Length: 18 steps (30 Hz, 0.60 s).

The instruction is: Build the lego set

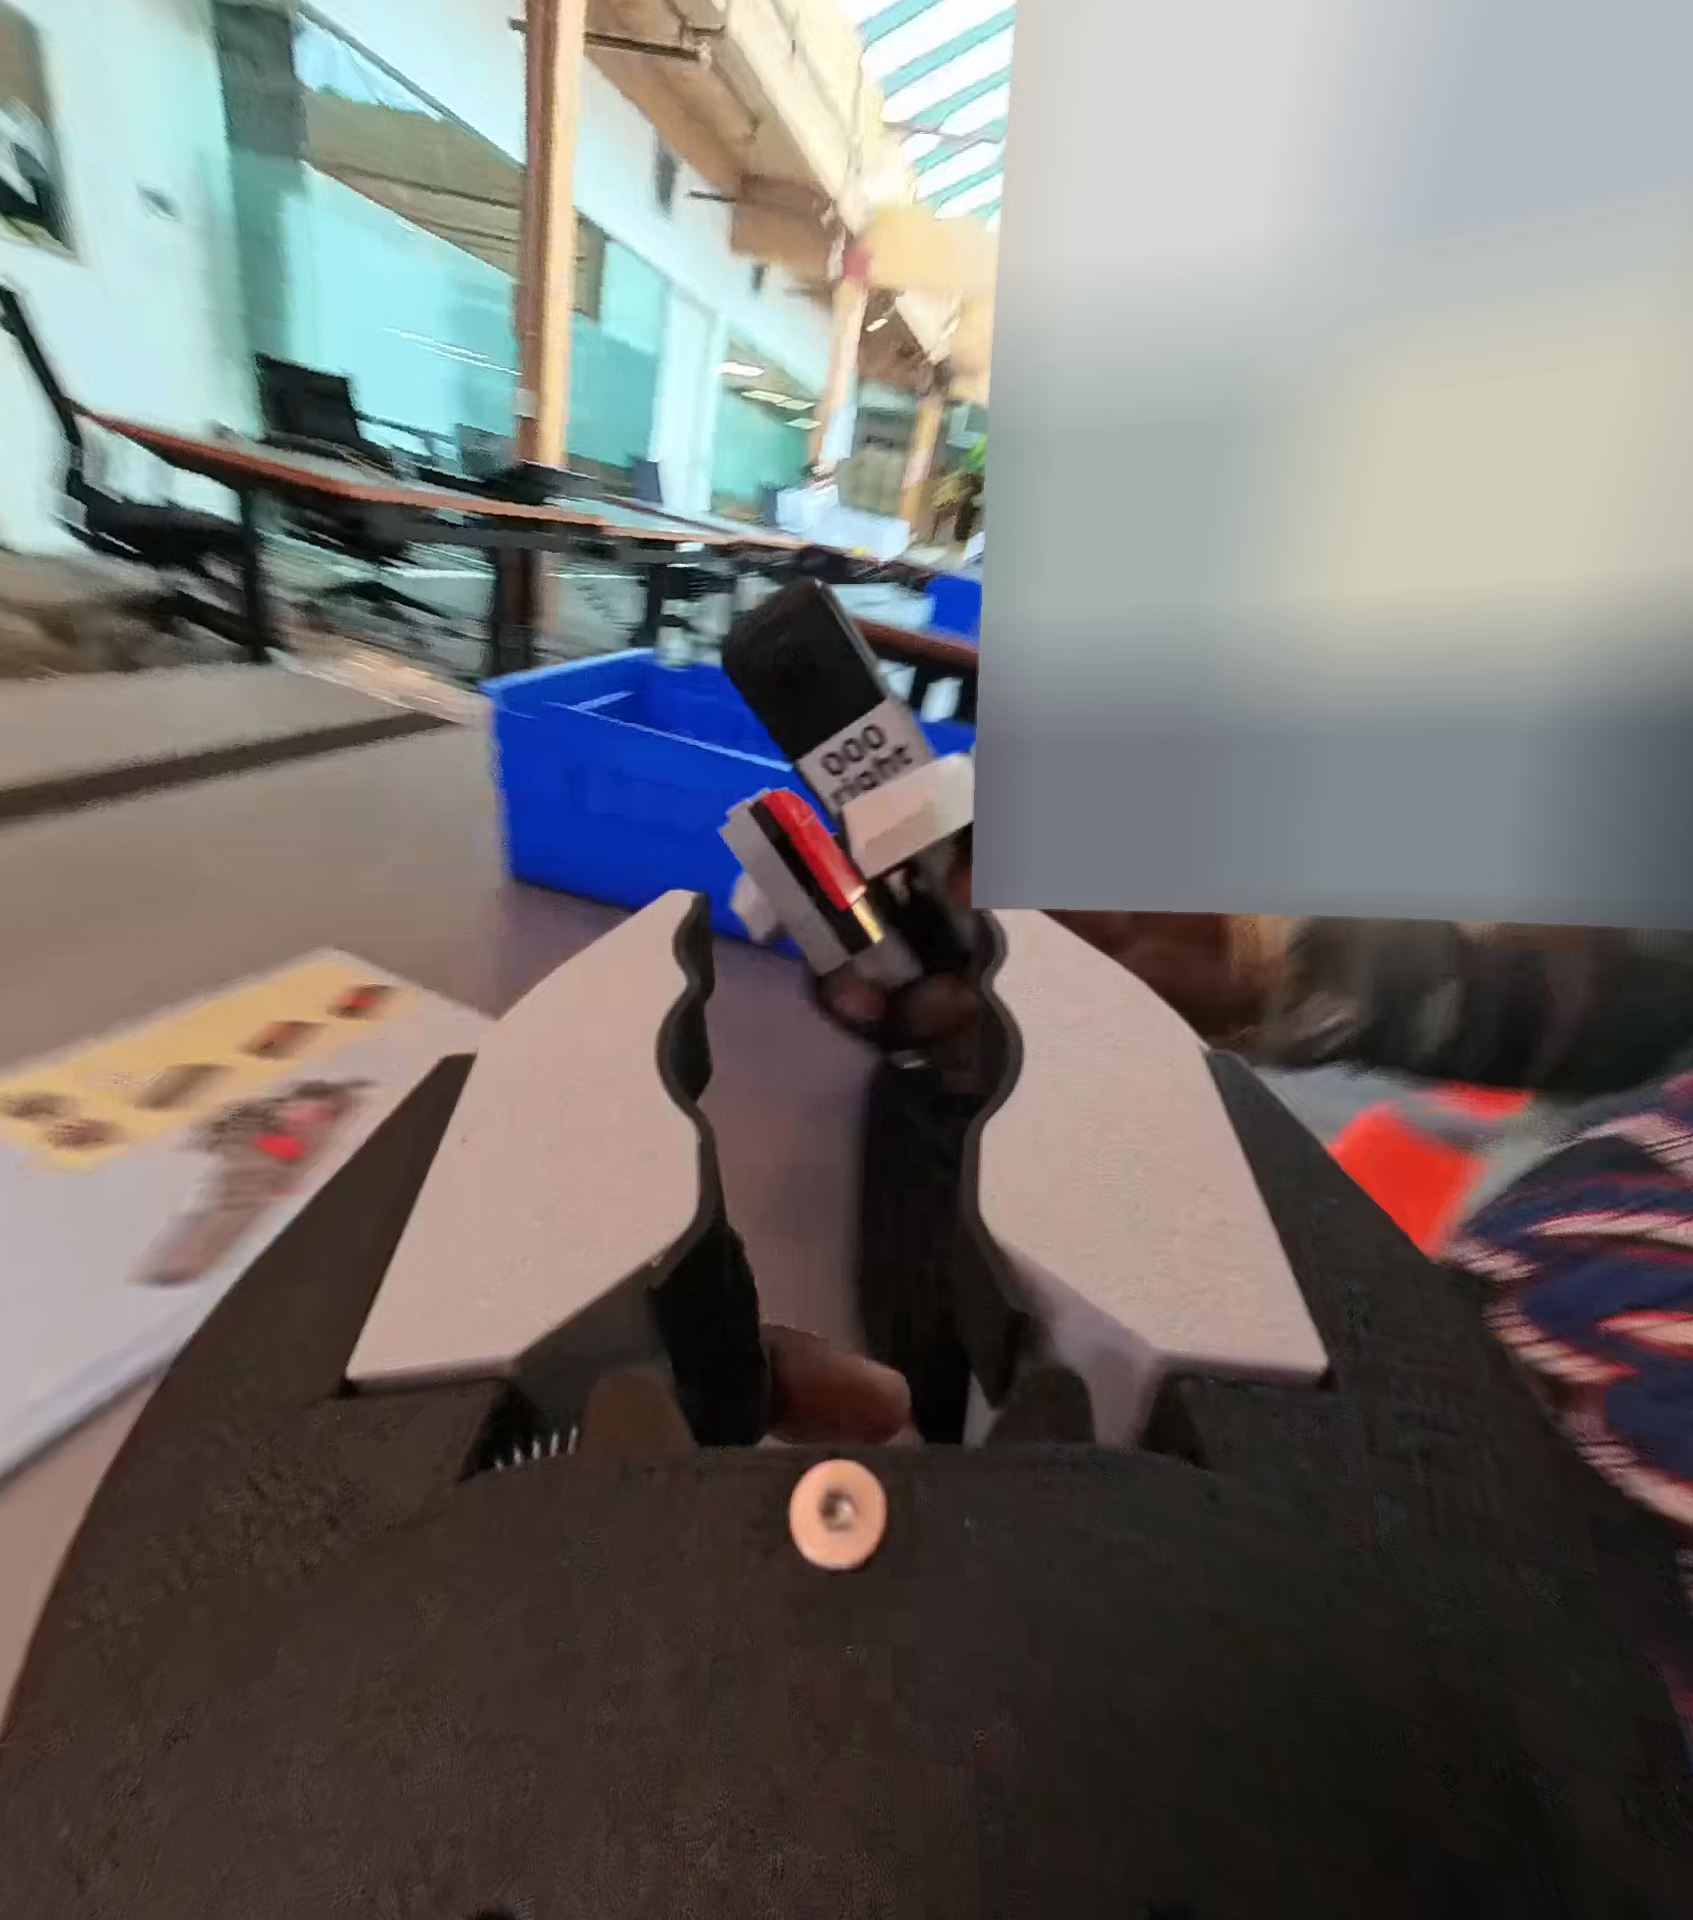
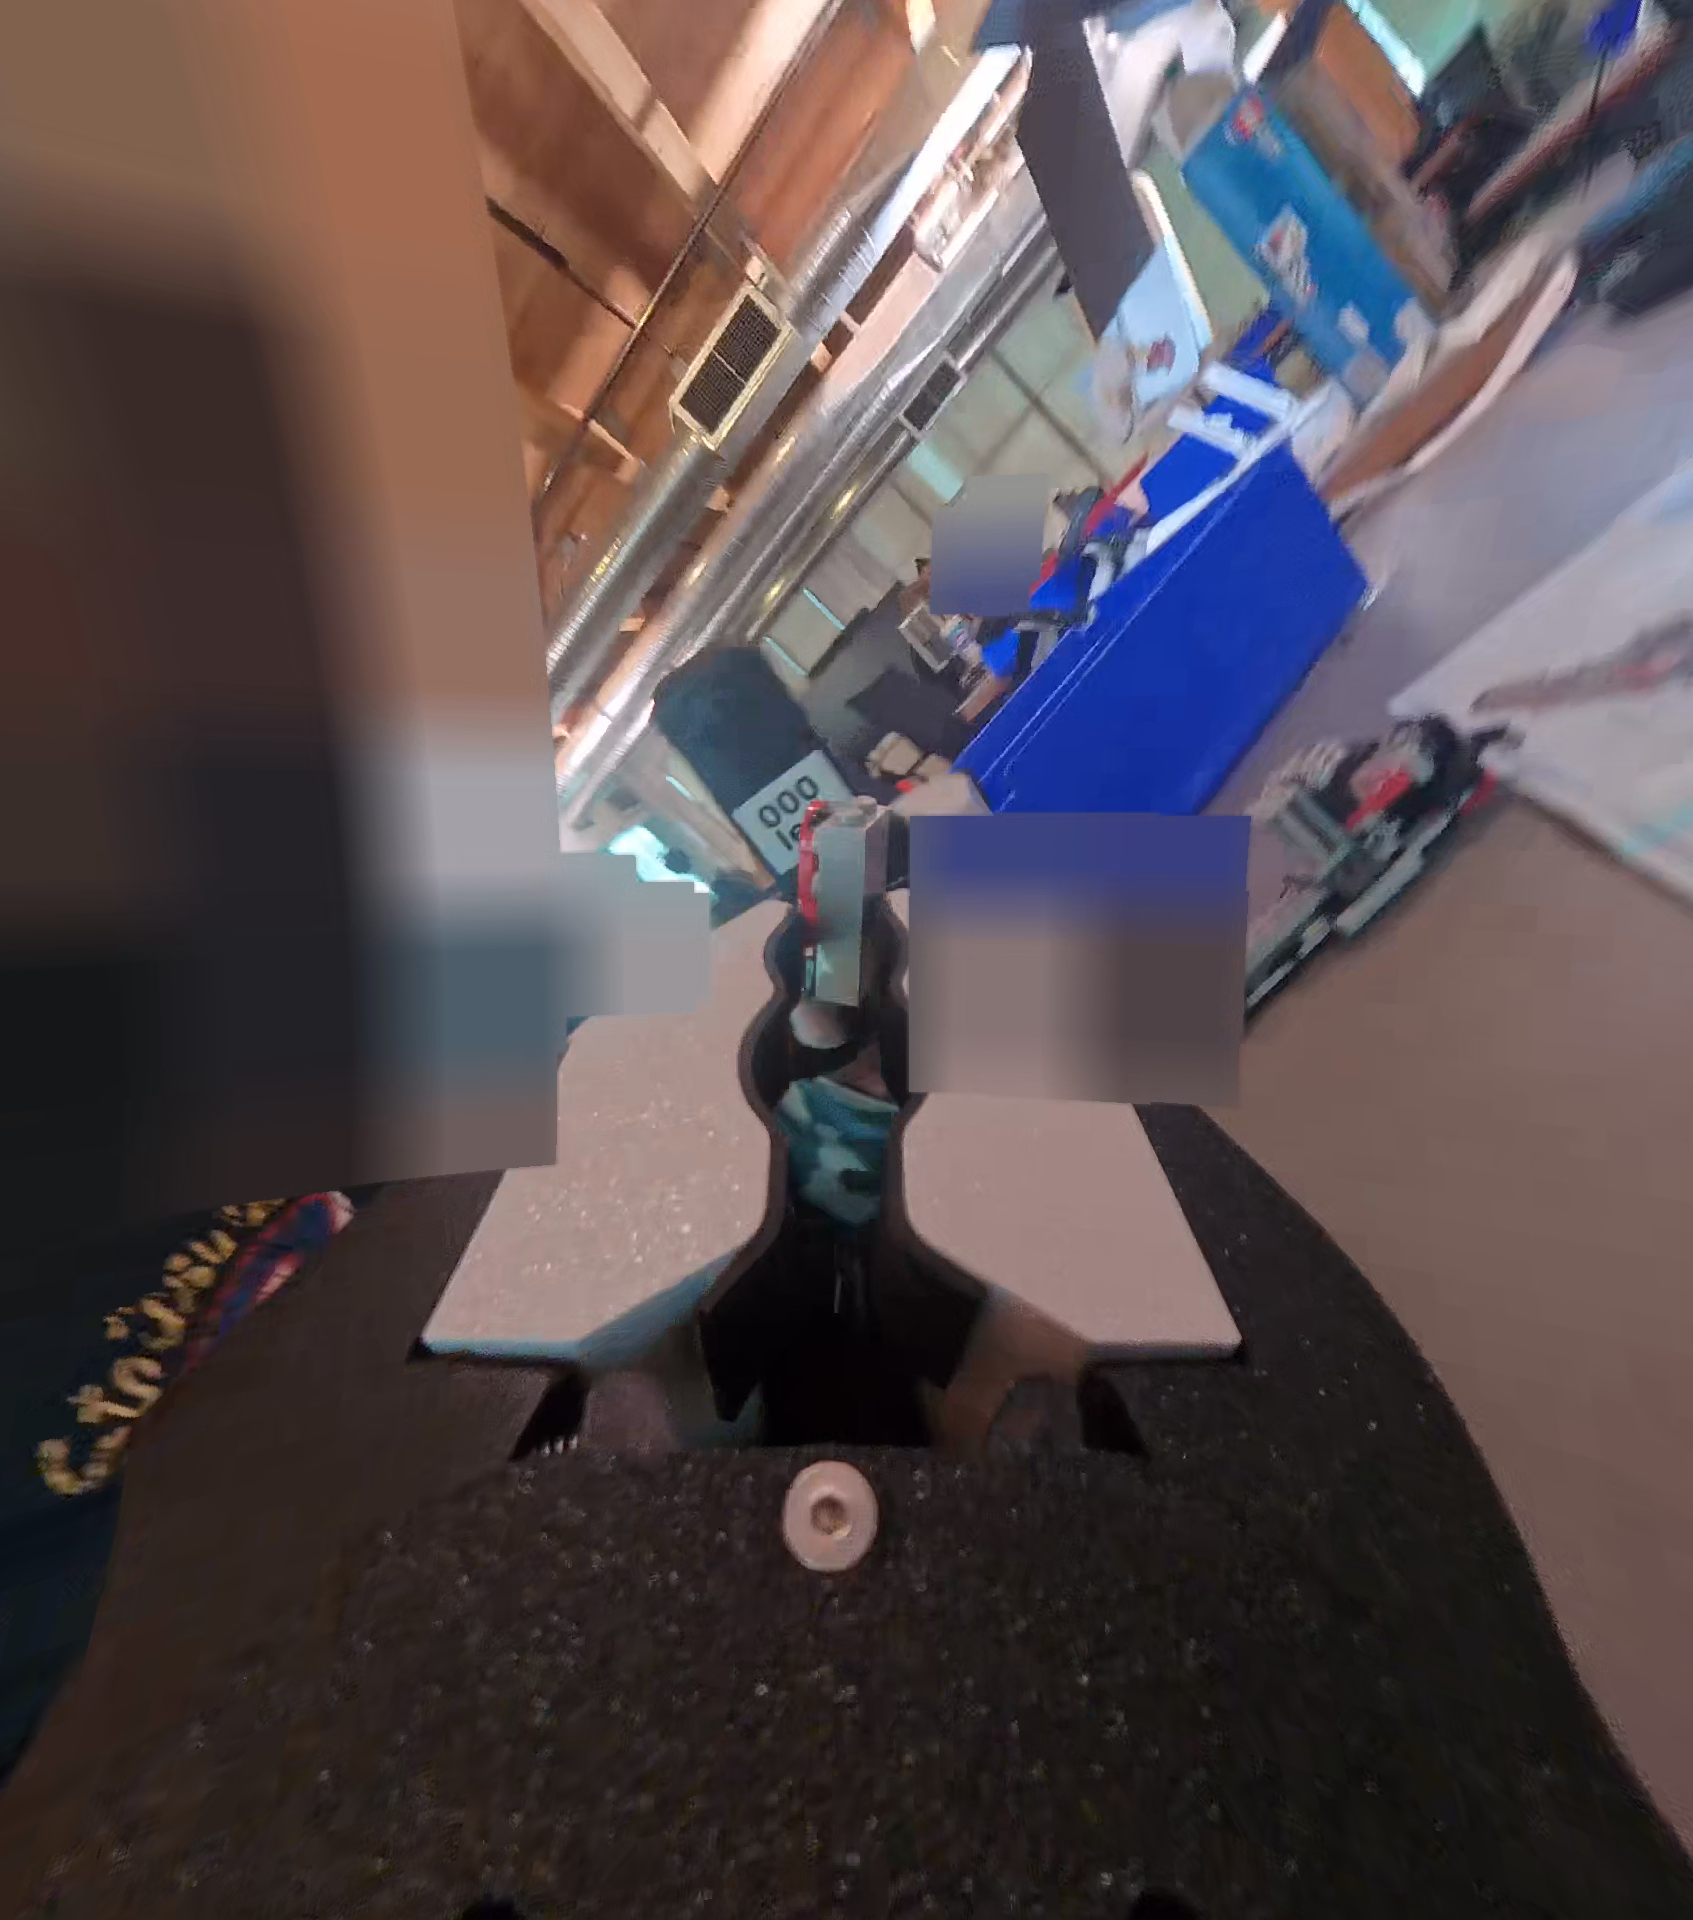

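Right wrist view has the best look at what I'm carrying: my right tongs (image 2: 837, 935) are clamped on a small lego sub-assembly (image 2: 840, 914), a grey brick stack with a bit of red along one edge, held up in the air well off the worktop (image 2: 1444, 1299). From the left wrist view the same piece (image 1: 816, 883) reads as layers: light grey, then black, then a red strip, with what looks like a yellowish tip at one end. It's a handful of parts at most, and the shot is blurry.

My left tongs (image 1: 847, 956) are parted with nothing between them, pointing straight at that piece, near it but not touching.

Progress-wise I'd call it somewhere in the middle. Over on the worktop, a bigger partly built model (image 2: 1372, 831) in grey, black and red lies next to a white sheet, and it looks long and unfinished. The instruction booklet (image 1: 125, 1164) lies open on my left, and a blue parts bin (image 1: 613, 769) stands behind it. My guess is this little chunk still needs to go onto the main build, plus whatever steps the booklet has left.
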{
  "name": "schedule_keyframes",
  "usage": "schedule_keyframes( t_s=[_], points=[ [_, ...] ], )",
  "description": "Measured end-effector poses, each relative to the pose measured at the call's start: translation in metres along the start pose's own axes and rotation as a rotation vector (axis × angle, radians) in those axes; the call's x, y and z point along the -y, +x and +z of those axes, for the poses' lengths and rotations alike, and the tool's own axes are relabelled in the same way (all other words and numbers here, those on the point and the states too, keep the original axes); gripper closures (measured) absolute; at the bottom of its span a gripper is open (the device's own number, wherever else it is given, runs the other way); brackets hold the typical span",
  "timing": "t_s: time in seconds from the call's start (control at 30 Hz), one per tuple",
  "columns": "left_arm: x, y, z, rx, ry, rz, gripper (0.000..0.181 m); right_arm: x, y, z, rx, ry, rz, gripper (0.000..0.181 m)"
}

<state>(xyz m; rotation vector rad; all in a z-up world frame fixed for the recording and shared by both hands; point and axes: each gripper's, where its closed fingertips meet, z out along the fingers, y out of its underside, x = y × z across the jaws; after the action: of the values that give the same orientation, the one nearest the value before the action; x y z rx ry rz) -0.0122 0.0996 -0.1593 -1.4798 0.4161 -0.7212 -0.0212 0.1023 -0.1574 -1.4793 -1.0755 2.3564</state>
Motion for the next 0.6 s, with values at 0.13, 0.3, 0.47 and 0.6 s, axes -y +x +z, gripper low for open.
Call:
schedule_keyframes(
  t_s=[0.13,0.3,0.47,0.6],
  points=[
    [0.007,0.005,-0.006,-0.157,0.056,-0.244,0.154,-0.003,-0.007,0.011,-0.037,-0.065,-0.340,0.168],
    [0.012,0.010,-0.012,-0.229,0.071,-0.223,0.166,-0.004,-0.017,0.016,-0.013,-0.106,-0.452,0.168],
    [0.012,0.016,-0.013,-0.274,0.086,-0.236,0.166,-0.008,-0.021,0.016,-0.012,-0.148,-0.513,0.168],
    [0.010,0.019,-0.015,-0.282,0.079,-0.222,0.167,-0.012,-0.023,0.017,-0.016,-0.179,-0.526,0.169]
  ],
)
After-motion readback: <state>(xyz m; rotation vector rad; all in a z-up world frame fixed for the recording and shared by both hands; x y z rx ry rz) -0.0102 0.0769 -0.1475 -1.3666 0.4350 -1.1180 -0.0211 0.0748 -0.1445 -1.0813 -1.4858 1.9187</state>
